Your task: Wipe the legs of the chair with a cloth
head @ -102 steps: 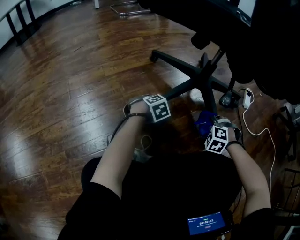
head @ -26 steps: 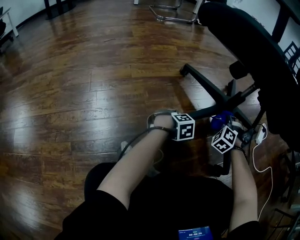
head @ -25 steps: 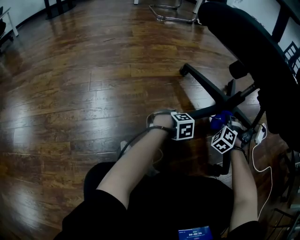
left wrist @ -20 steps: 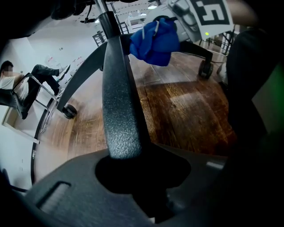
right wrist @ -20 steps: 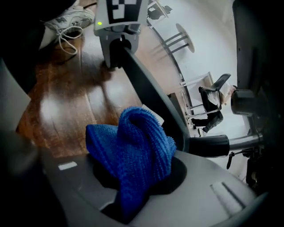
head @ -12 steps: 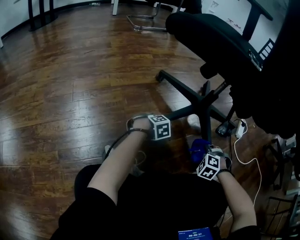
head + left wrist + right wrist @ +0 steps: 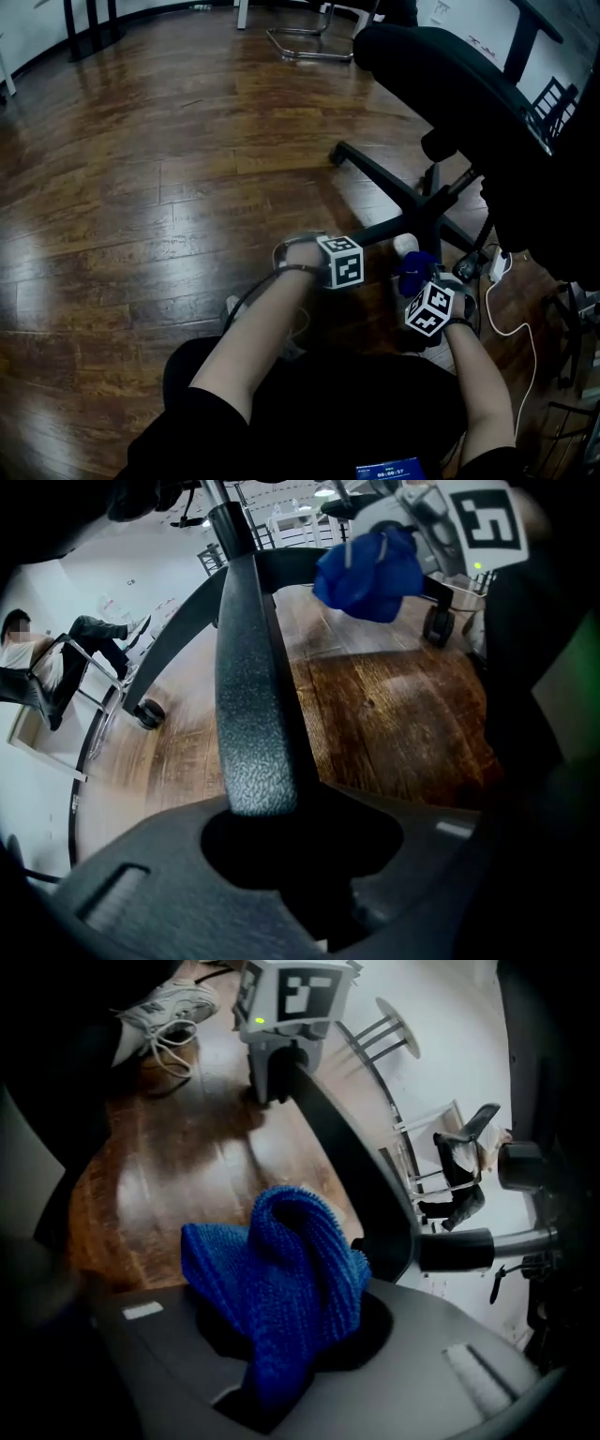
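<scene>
Head view: one chair (image 7: pixel 450 75), at least three legs (image 7: pixel 380 183) in sight, two grippers low at base. Left gripper (image 7: pixel 281 836) clamped on one leg (image 7: pixel 253 686). Right gripper (image 7: pixel 281 1344) clamped on one blue cloth (image 7: pixel 281 1279), bunched, just beside that same leg; contact unclear. Wood floor (image 7: pixel 141 187) beneath.

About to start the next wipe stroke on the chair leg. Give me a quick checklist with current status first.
1. Left gripper clamped on the chair leg: ok, the leg sits between its jaws.
2. Right gripper holding the blue cloth: ok, it is bunched between the jaws.
3. Cloth touching the leg: cannot tell; it hangs close beside it.
4. Enough cloth sticking out to wipe: ok.
5. White cable out of the stroke's way: ok, it lies on the floor to the right of the right gripper.
</scene>
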### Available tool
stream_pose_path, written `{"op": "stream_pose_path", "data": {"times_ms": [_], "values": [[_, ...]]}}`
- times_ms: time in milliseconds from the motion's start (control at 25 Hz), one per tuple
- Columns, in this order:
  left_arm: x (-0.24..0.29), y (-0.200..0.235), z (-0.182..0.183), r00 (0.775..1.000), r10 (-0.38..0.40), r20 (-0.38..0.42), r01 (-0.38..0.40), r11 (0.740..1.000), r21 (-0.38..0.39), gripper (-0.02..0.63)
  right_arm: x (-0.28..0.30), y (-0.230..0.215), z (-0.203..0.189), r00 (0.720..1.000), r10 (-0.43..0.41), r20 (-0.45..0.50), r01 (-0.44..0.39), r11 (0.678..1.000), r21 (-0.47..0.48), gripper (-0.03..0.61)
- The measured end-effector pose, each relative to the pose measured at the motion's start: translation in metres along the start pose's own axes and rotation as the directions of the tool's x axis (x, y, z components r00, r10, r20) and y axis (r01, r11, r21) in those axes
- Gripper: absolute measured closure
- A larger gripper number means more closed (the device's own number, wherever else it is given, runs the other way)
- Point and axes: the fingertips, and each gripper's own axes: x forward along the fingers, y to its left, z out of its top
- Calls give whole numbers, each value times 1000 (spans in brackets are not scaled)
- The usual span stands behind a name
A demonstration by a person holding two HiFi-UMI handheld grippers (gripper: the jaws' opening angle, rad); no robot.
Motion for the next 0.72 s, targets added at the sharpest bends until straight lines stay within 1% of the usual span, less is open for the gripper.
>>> {"op": "stream_pose_path", "data": {"times_ms": [80, 160, 200, 280, 360, 480, 600, 720], "values": [[0, -2, 2, 1000, -6, 1, 6, 1000, 6, 506, 14, -32, 9, 997, -74, -11, 75, 997, 15, 492], [0, -3, 3, 1000, -11, 0, 11, 1000, 12, 506, 24, -58, 18, 992, -124, -22, 125, 991, 37, 492], [0, -2, 4, 1000, -11, -4, 11, 1000, 13, 506, 27, -67, 21, 991, -135, -24, 136, 990, 46, 492], [1, -1, 3, 1000, -6, -15, 6, 1000, 15, 506, 29, -74, 25, 991, -133, -18, 133, 990, 53, 492], [2, 0, 1, 1000, -4, -19, 5, 1000, 16, 506, 26, -66, 26, 994, -111, 1, 111, 993, 50, 492], [2, 0, -1, 1000, 2, -9, -2, 1000, 11, 506, 12, -38, 17, 998, -55, 25, 54, 998, 43, 494], [2, -1, -2, 1000, 7, -3, -7, 1000, 6, 506, -8, 10, 3, 999, 43, 25, -43, 999, 0, 494], [3, 0, -4, 1000, 10, 0, -10, 1000, 0, 506, -29, 59, -11, 990, 143, 19, -142, 989, -28, 494]]}}
